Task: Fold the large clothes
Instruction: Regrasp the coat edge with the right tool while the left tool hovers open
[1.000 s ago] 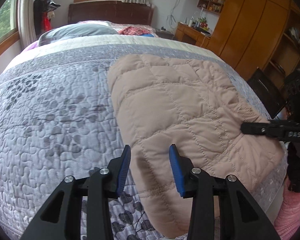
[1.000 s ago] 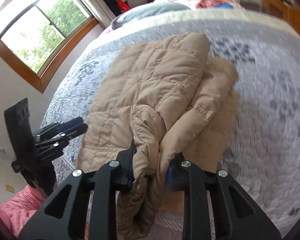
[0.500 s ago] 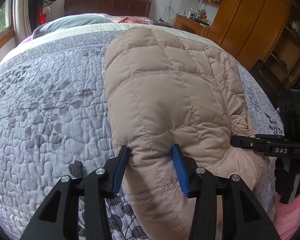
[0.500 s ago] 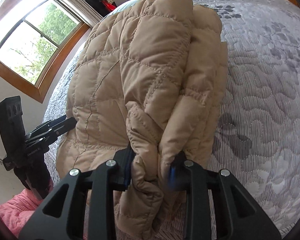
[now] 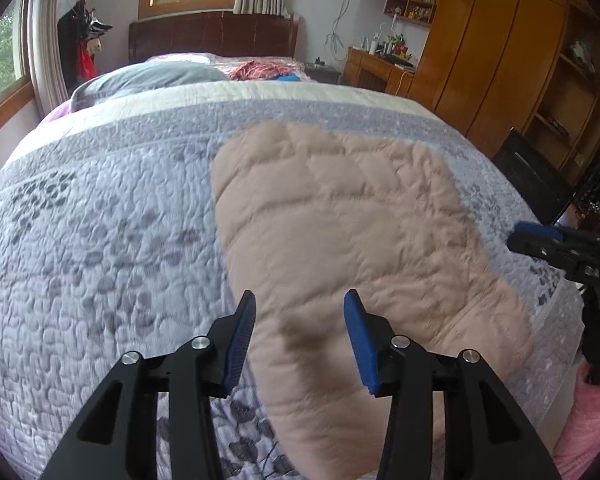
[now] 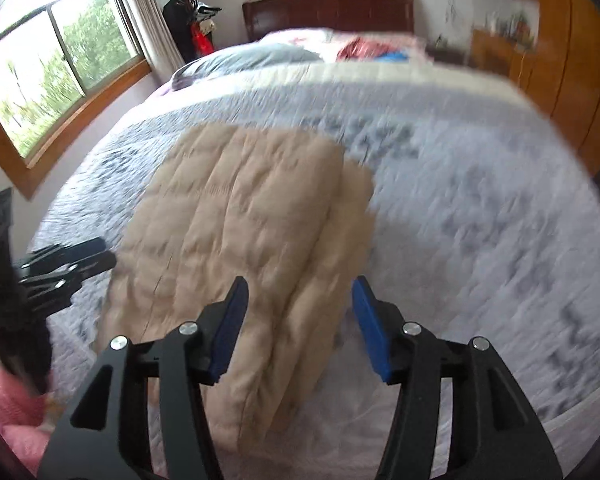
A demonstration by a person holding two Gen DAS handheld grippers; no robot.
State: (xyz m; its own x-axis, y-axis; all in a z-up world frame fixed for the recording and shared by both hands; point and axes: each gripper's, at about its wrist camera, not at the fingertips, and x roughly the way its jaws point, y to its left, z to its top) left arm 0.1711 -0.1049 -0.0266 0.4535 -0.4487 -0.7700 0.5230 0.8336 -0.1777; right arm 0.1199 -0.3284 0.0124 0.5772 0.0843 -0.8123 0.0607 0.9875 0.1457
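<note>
Soft window daylight, motion-blurred fisheye

folded beige quilted jacket (image 5: 340, 216) on bedspread (image 5: 100, 220)

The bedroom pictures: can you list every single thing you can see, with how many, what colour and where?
Padded jacket: one, beige, folded flat on the bedspread.
Bedspread: one, grey, leaf pattern, covering the bed.
Pillow: one, grey, at the bed's head.
Headboard: one, dark brown, behind the pillow.
Wardrobe: one, orange-brown wood, right wall.
Coat stand: one, dark, left of the headboard.
Left gripper: black, blue pads, open above the jacket.
Right gripper: same, open, just released.
Sleeve: pink, bottom right.
</note>
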